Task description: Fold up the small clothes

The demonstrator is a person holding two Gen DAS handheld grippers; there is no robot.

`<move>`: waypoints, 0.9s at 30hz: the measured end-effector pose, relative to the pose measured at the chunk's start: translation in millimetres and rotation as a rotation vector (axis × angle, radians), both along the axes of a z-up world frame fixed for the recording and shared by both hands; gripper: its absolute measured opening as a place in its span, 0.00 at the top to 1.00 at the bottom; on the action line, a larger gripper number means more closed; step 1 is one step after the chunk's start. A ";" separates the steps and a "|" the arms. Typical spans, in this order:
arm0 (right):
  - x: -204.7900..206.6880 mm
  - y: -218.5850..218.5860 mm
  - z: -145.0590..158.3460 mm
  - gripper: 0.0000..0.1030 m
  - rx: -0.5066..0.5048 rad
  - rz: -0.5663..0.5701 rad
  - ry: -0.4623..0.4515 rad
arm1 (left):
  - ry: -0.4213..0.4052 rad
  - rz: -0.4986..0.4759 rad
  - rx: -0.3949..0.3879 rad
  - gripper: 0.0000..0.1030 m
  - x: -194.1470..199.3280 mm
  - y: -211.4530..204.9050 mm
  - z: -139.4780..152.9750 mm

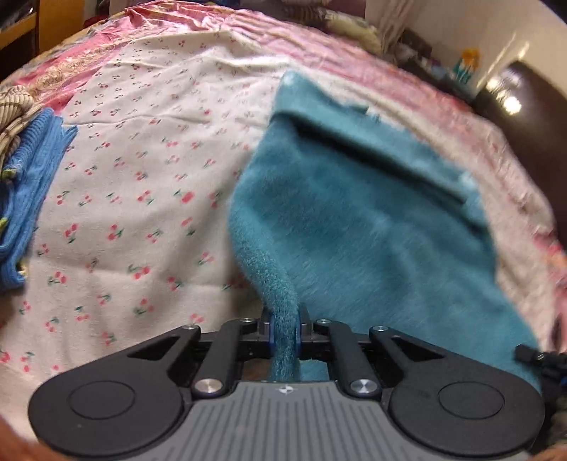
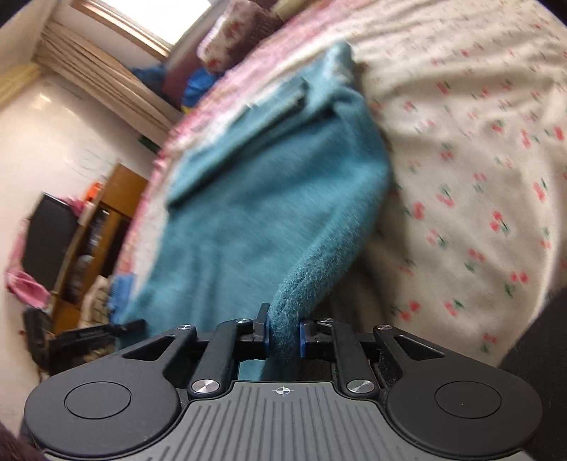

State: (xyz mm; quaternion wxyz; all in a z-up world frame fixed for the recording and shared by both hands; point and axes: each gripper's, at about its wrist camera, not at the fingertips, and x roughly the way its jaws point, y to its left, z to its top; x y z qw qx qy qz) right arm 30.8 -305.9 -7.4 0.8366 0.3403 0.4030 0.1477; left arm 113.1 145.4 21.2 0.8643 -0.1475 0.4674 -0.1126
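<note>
Gripping 1 fuzzy teal garment [image 1: 354, 220] above a cherry-print sheet [image 1: 141, 170], the left gripper [image 1: 285, 331] and right gripper [image 2: 283, 335] each pinch a bunched edge; motion blur hides its shape.

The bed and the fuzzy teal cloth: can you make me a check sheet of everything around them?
Surface: bed under a cherry-print sheet, wrinkled.
Job's things: fuzzy teal cloth, partly folded over, lifted by one edge.
Clutter: blue knit garment at the sheet's left edge.
Grippers: left tongs and right tongs both pinch the teal cloth's edge.
Cables: nothing seen.
Surroundings: wooden shelf, window, white walls.
</note>
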 end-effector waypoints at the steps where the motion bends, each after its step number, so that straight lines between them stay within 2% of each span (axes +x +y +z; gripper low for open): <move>1: 0.8 -3.2 3.3 0.86 0.035 -0.007 -0.015 | -0.013 0.003 -0.026 0.85 2.1 -1.0 5.2; 5: 11.5 -14.6 16.3 0.87 0.150 -0.039 -0.057 | -0.065 0.020 -0.184 0.85 17.0 0.4 24.6; 11: 62.8 -38.6 40.3 0.87 0.292 -0.131 -0.128 | -0.134 0.060 -0.365 0.85 83.7 0.4 48.3; 14: 98.3 -50.3 44.9 0.87 0.337 -0.202 -0.161 | -0.185 0.089 -0.382 0.85 124.2 -2.5 54.2; 17: 133.7 -61.0 40.8 0.87 0.365 -0.272 -0.173 | -0.202 0.121 -0.389 0.85 163.7 -4.7 50.5; 22: 182.0 -71.1 15.5 0.87 0.397 -0.346 -0.153 | -0.183 0.151 -0.362 0.85 217.7 -11.4 27.6; 27: 217.3 -75.0 -16.9 0.87 0.432 -0.401 -0.137 | -0.143 0.180 -0.336 0.85 248.5 -15.2 4.2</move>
